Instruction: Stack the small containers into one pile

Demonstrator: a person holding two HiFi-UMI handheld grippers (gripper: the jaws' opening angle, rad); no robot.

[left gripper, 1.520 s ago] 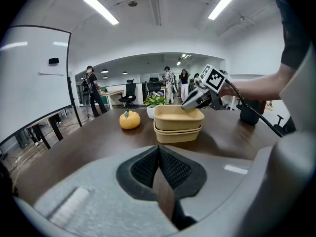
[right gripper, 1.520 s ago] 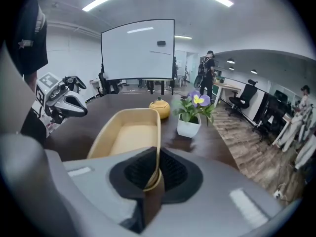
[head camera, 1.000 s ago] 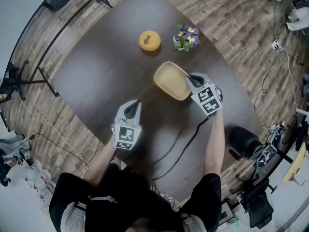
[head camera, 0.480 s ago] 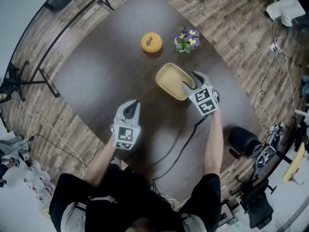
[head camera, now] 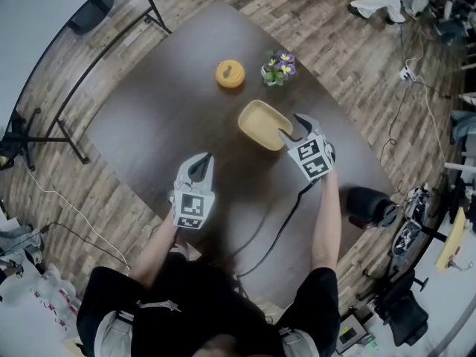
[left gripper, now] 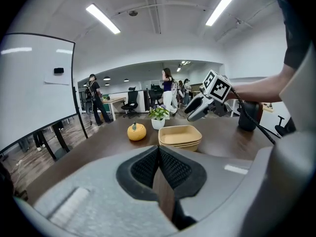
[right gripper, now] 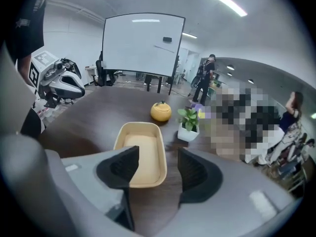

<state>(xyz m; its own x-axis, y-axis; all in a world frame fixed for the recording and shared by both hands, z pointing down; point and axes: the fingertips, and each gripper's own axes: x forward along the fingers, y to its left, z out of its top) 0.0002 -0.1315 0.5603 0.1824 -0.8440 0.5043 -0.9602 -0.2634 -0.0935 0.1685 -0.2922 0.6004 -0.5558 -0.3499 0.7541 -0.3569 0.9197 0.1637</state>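
A pile of shallow yellow containers (head camera: 260,123) (left gripper: 180,136) (right gripper: 140,152) rests flat on the dark table (head camera: 149,125), nested one in another. My right gripper (head camera: 292,125) (right gripper: 158,157) is open at the pile's near right corner. Its left pad overlaps the top container, and the rim runs between the jaws untouched. In the left gripper view the right gripper (left gripper: 197,107) hovers just above the pile. My left gripper (head camera: 204,160) (left gripper: 159,152) is shut on nothing, low over the table, a hand's breadth to the near left of the pile.
An orange pumpkin-shaped jar (head camera: 230,74) (right gripper: 161,112) and a small potted flower (head camera: 277,68) (right gripper: 188,125) stand beyond the pile. A black cable (head camera: 279,222) crosses the near table. A black object (head camera: 364,203) sits at the right edge. People and a whiteboard (right gripper: 140,46) are further off.
The right gripper's jaws have opened and let go of the top container's rim, then drawn slightly back. The left gripper has stayed where it was.
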